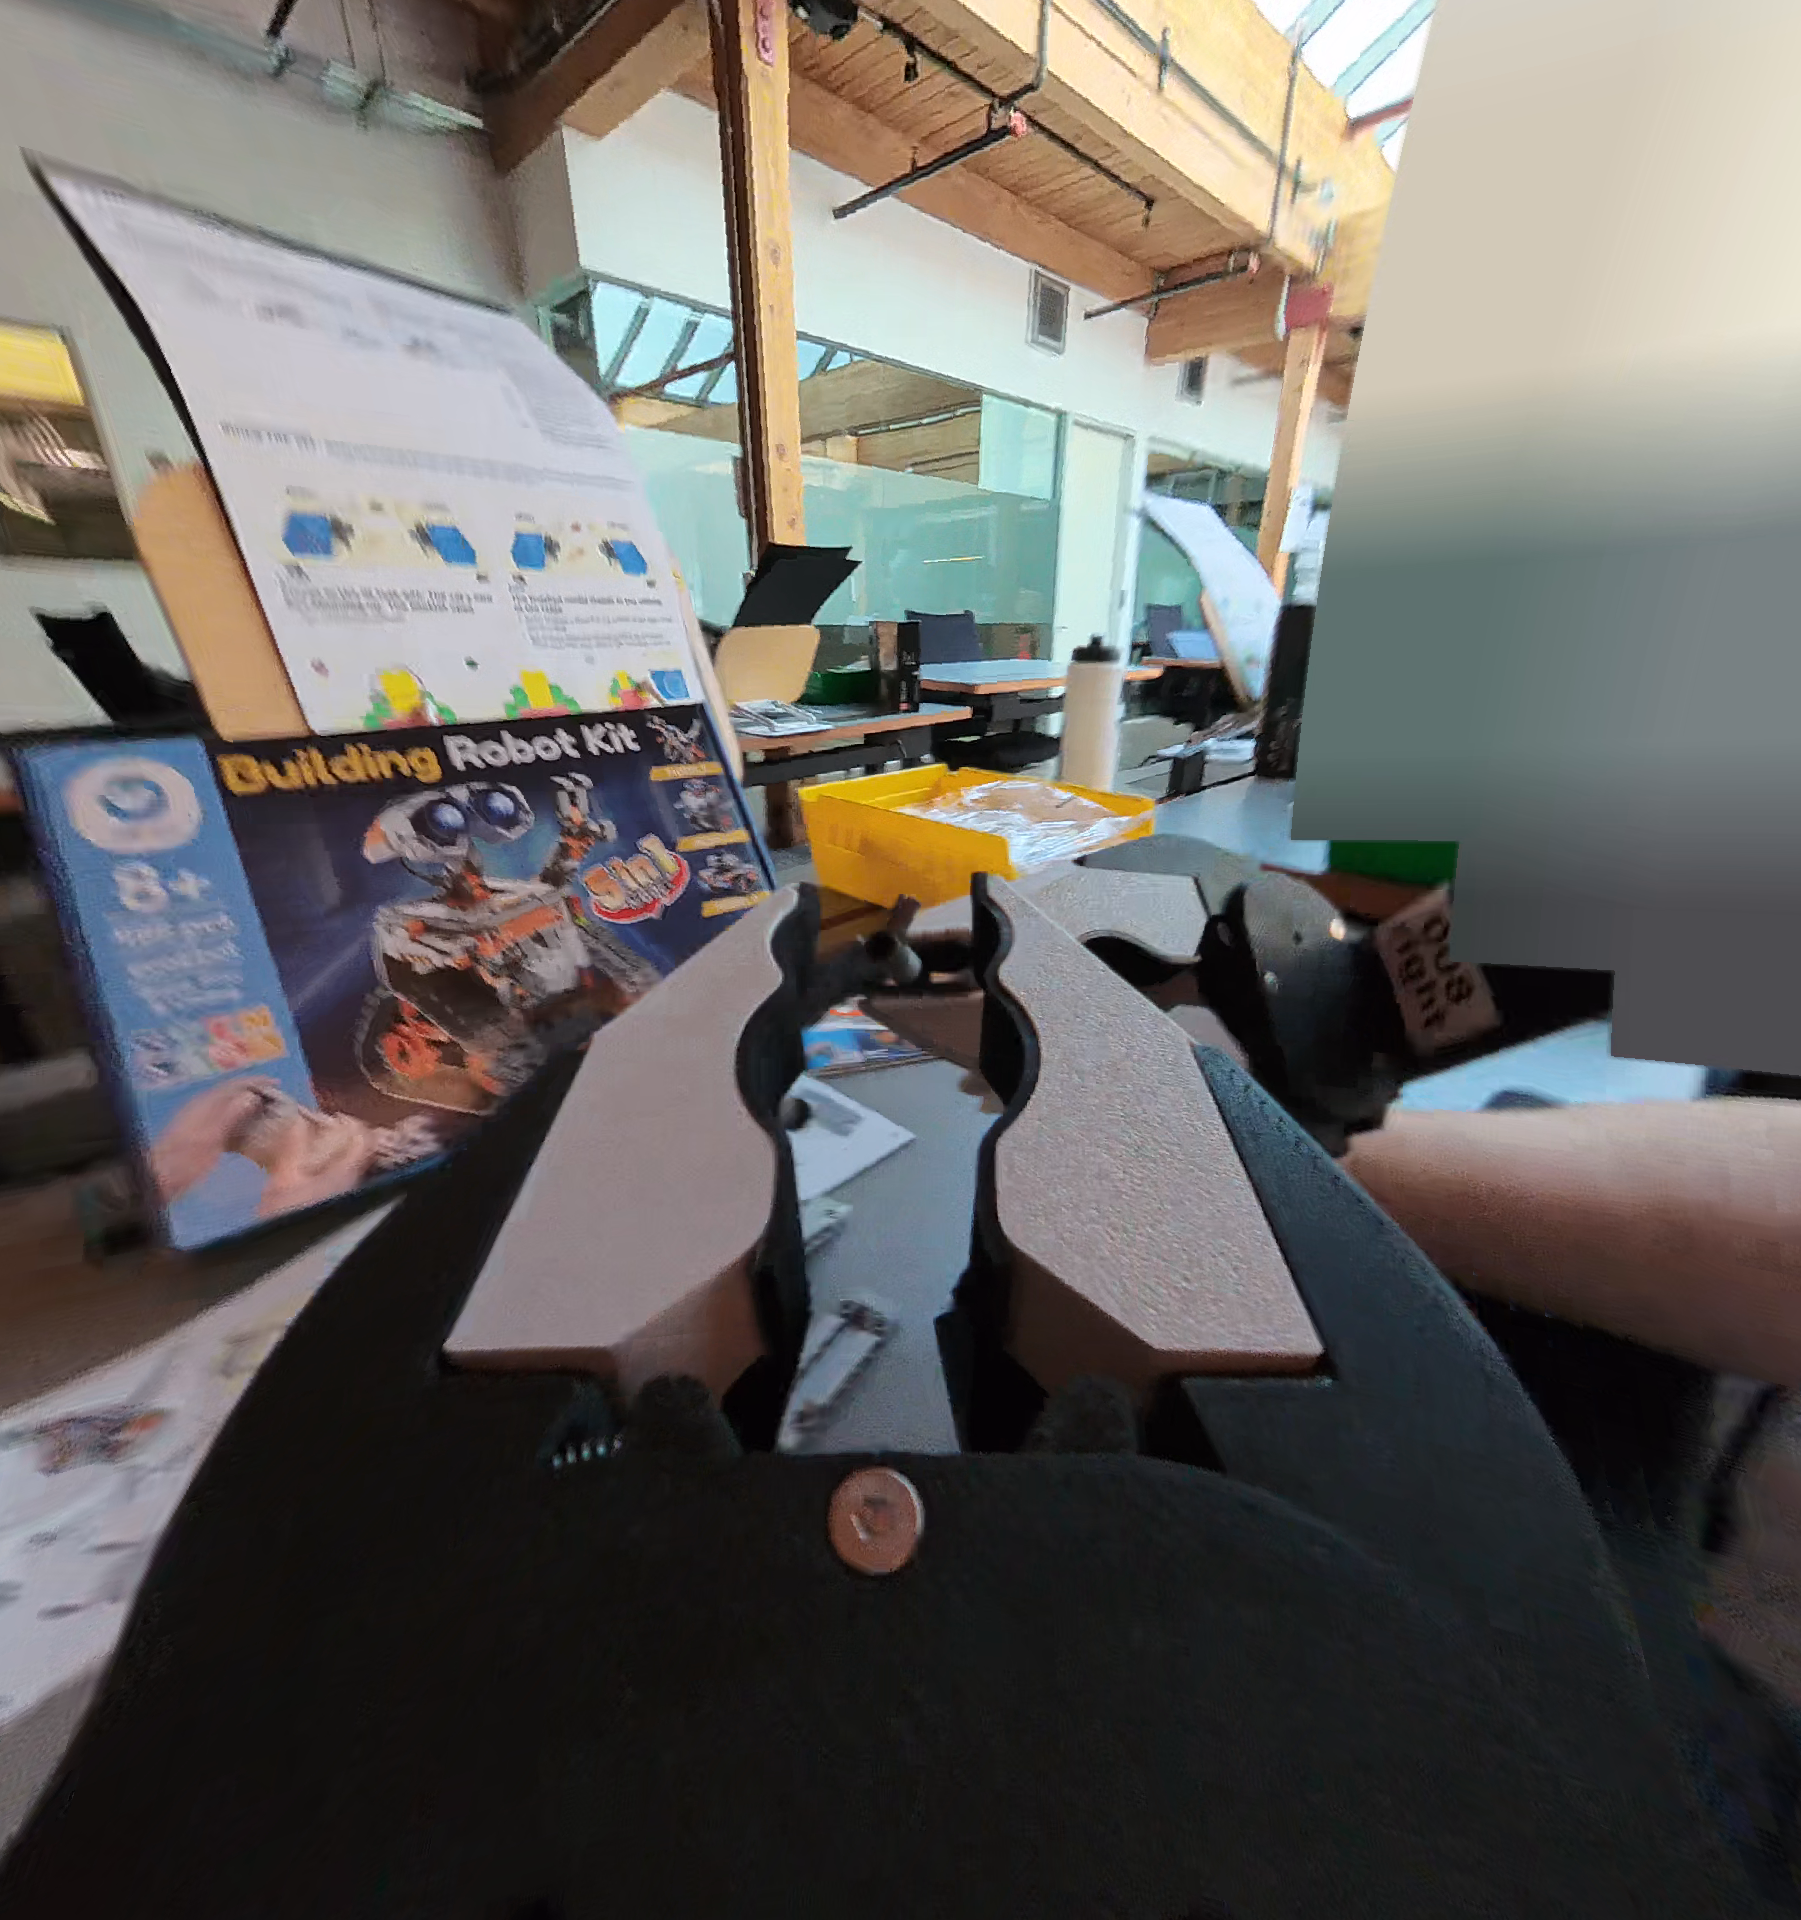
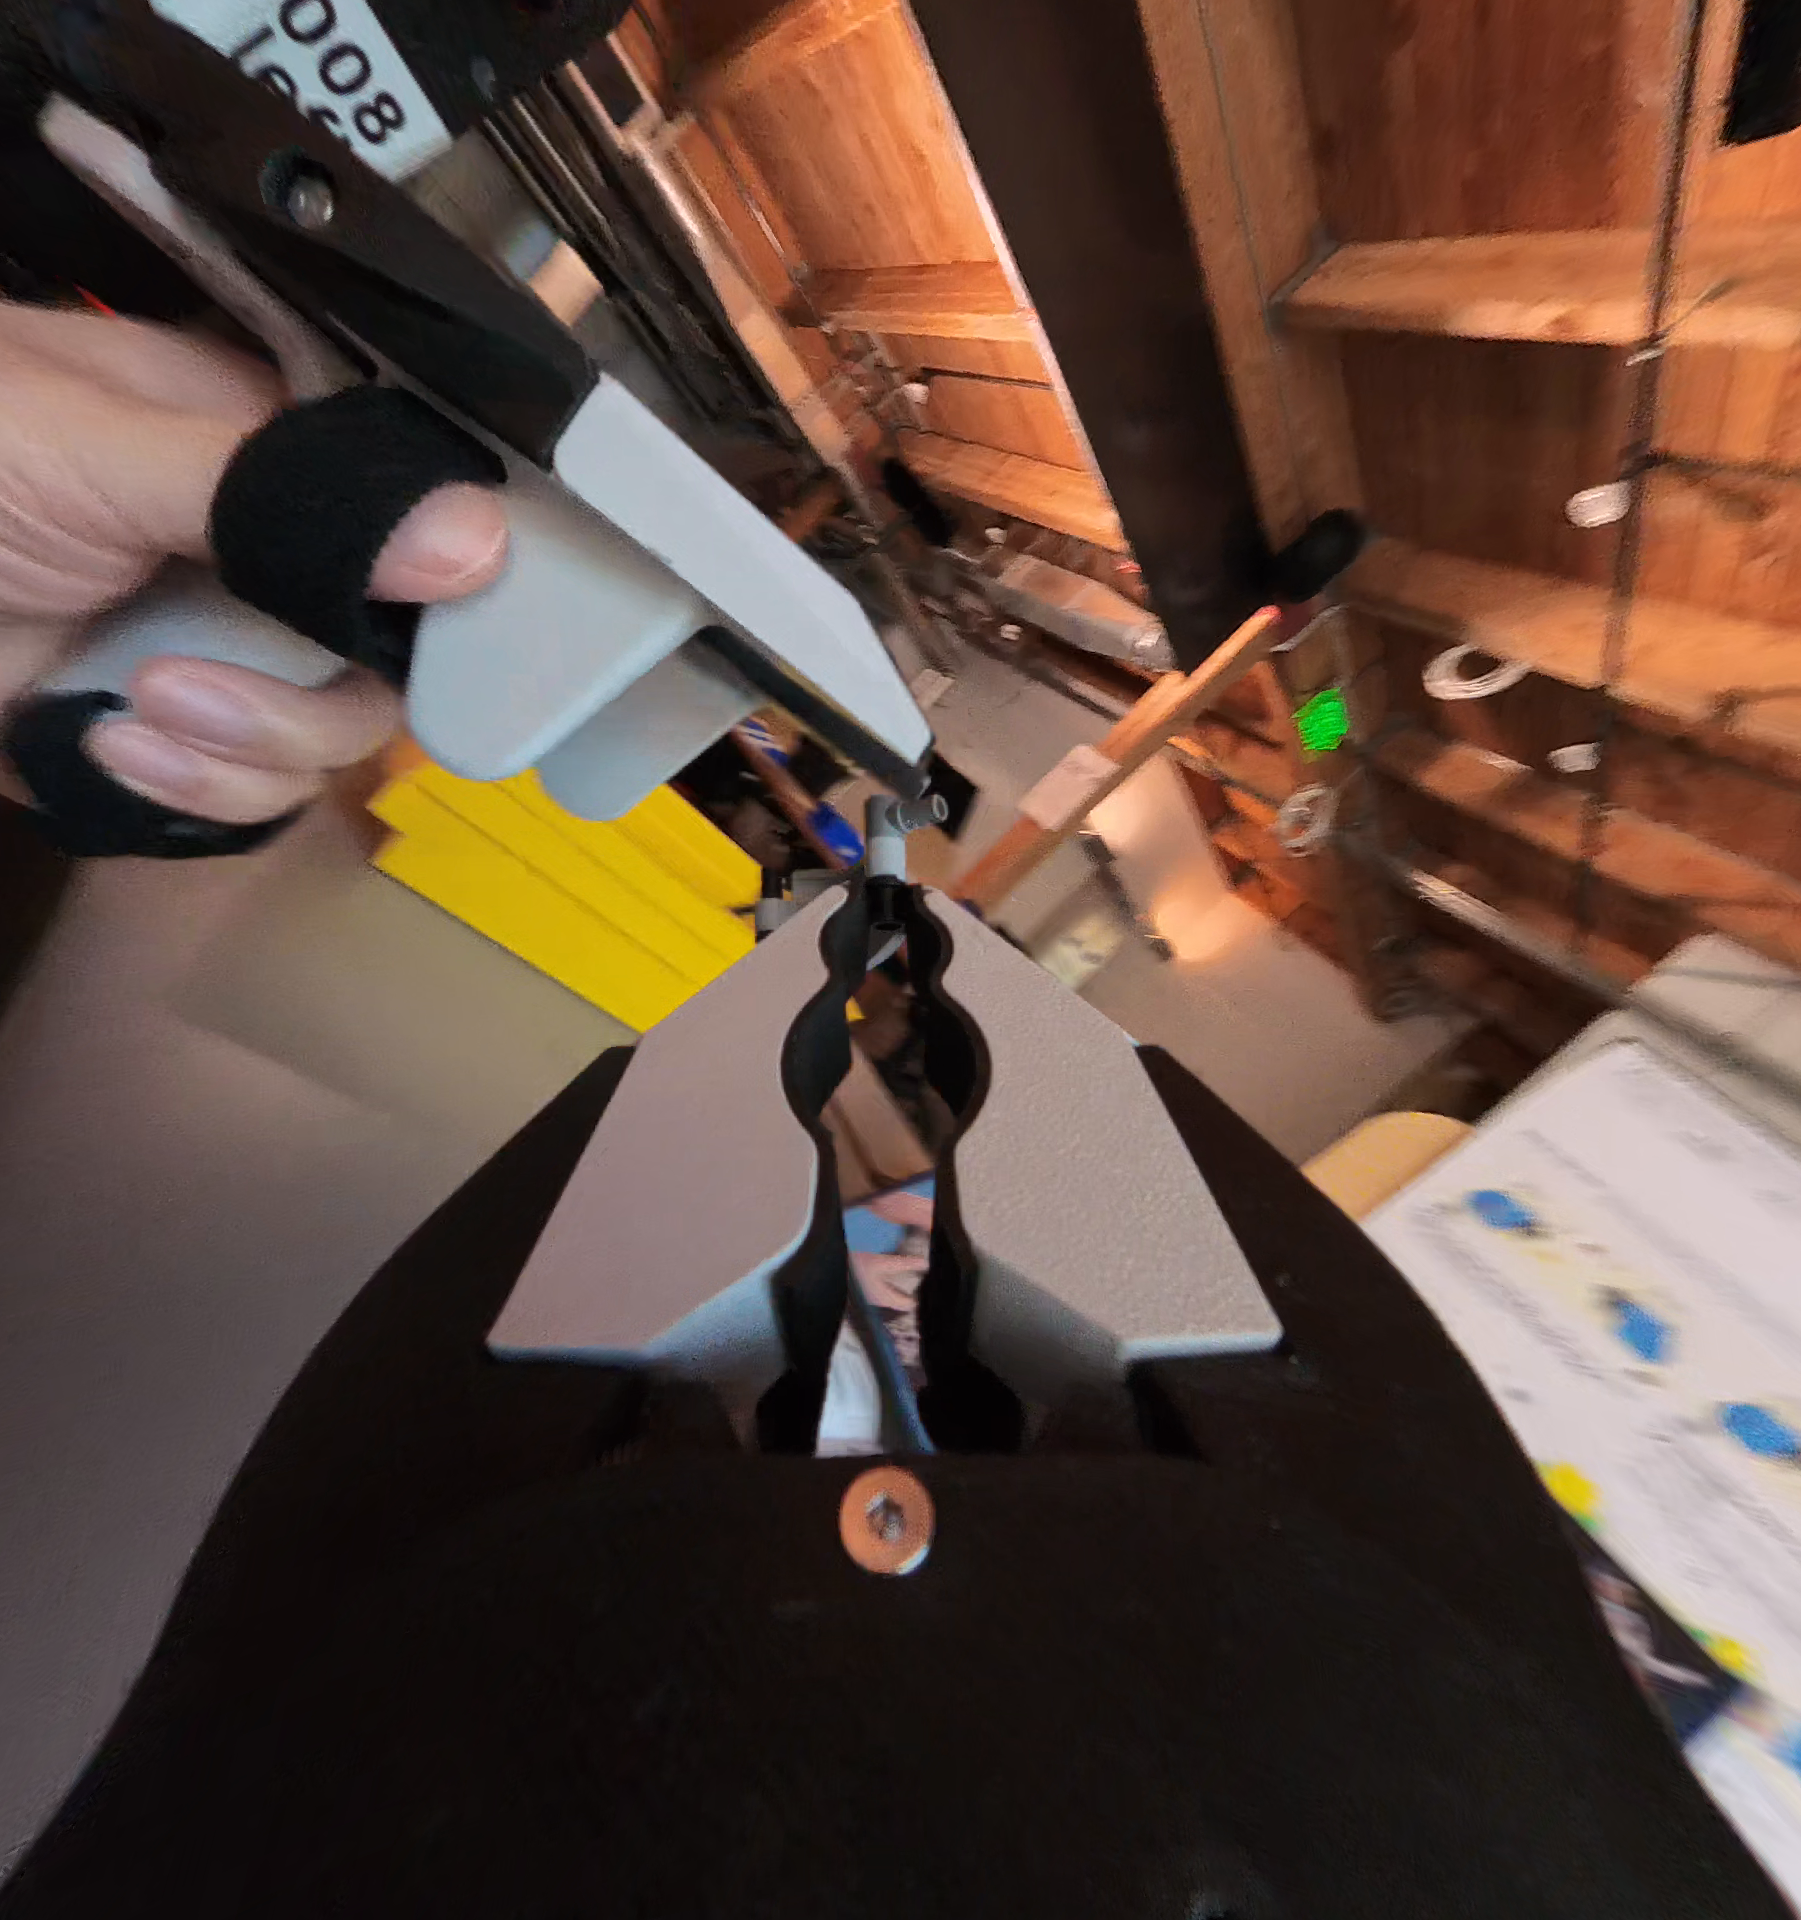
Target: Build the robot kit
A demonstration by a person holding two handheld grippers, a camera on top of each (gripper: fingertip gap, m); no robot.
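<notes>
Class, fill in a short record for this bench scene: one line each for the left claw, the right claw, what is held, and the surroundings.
Left claw: left claw open, nothing between its fingers, raised above the table, close to the right claw
Right claw: right claw shut on small grey and black building-kit part
Left of the left claw: robot kit box upright, instruction sheet propped behind it
Behind: yellow bin holding a clear plastic bag
Table: grey table with loose pieces and papers

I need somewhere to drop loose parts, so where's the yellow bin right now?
In the left wrist view the yellow bin sits on the table just beyond the tips of the left tongs, right of the upright kit box, with clear plastic wrap inside.
</notes>
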